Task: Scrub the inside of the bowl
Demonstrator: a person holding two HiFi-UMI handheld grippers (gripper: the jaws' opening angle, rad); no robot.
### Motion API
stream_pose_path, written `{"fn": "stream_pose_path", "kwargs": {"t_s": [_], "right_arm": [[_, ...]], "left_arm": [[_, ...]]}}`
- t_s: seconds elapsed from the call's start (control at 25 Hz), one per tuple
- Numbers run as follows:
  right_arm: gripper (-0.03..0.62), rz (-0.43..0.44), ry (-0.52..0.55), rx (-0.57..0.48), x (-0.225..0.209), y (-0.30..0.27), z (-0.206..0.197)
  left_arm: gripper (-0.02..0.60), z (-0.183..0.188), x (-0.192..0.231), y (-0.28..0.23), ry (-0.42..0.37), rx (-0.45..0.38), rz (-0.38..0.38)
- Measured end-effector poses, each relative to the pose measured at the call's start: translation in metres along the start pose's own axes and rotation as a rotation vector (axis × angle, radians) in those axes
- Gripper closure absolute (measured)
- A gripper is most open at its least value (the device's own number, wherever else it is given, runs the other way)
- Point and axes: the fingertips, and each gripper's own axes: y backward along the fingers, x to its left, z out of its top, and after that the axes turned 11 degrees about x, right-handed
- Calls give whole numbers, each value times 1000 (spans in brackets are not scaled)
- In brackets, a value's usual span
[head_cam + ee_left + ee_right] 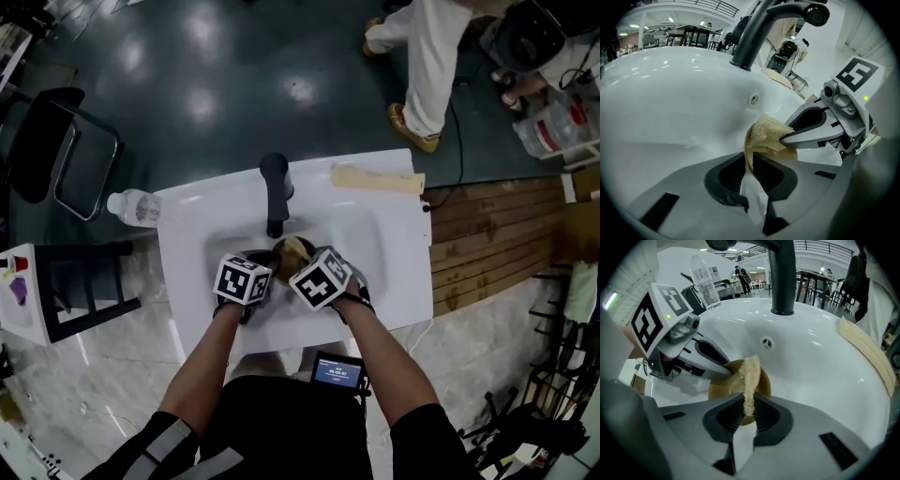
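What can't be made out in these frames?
- Head view: bowl mostly covered by two marker cubes; contact there not visible.
- Left gripper view: bowl's inside hidden behind scrub pad and right gripper.
- Right gripper view: bowl's near rim hidden by that gripper's own jaws; whether the pad touches the inside is unclear.
- Head view: small screen, text too small.

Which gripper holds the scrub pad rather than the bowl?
The right gripper: its jaws pinch the beige scrub pad; the left gripper clamps the brown bowl.
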Motion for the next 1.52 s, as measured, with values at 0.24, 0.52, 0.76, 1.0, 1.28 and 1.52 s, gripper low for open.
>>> {"fn": "stream_pose_path", "kwargs": {"t_s": [0.24,0.52,0.76,1.0,1.28,1.52], "right_arm": [[554,-153,-4,-4,-16,-3,15],[554,-143,76,-75,-2,-11,33],[554,9,183,-69,34,-19,29],[554,145,279,-48,52,-18,19],[554,270,387,12,67,-9,3],[554,242,473,59,59,-4,-20]], "left_arm": [[528,1,-2,1,-23,6,12],[529,1,-2,3,-23,-4,8],[534,-1,2,4,27,-9,-4],[534,0,4,4,28,-18,2],[537,2,6,1,-9,13,31],[552,7,5,2,-23,18,38]]}}
